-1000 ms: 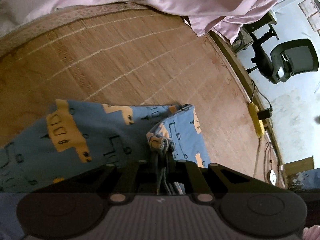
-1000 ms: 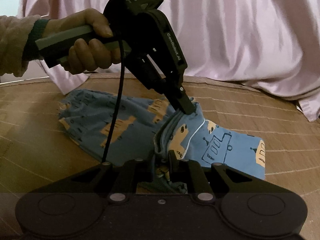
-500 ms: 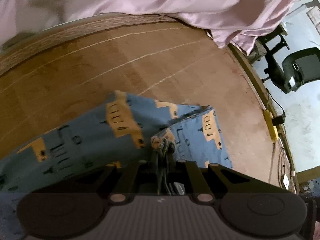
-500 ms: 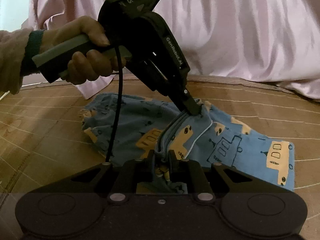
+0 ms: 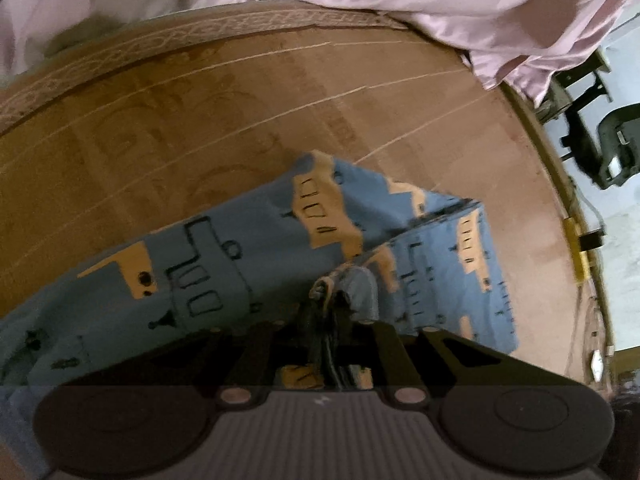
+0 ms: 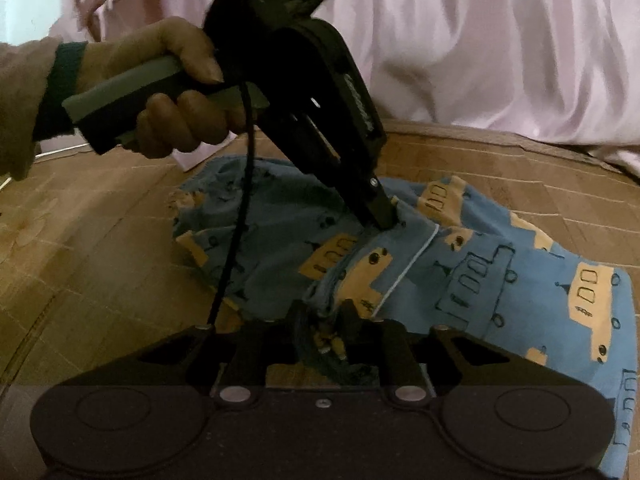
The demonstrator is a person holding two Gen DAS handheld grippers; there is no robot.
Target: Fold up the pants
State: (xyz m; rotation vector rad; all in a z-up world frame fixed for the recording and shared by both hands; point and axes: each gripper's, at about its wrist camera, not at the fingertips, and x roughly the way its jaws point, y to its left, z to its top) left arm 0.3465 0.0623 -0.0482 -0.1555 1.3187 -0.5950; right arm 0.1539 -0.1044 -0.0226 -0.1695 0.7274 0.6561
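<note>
I see the blue cotton pants printed with orange vehicles [image 6: 472,264] lying partly doubled over on the woven brown bamboo mat [image 6: 80,240] that covers the bed. My left claw [image 6: 384,220] is clamped on a bunched fold near the middle of the fabric, pinched up off the mat. My right claw [image 6: 326,320] is closed on another gathered edge of the same pants, just beside the left one. A hand [image 6: 180,84] with a dark cuff grips the left tool's grey handle. Behind the mat hangs pale pink draped cloth [image 6: 500,48]. Past the bed edge stands a black office chair [image 5: 608,148].
</note>
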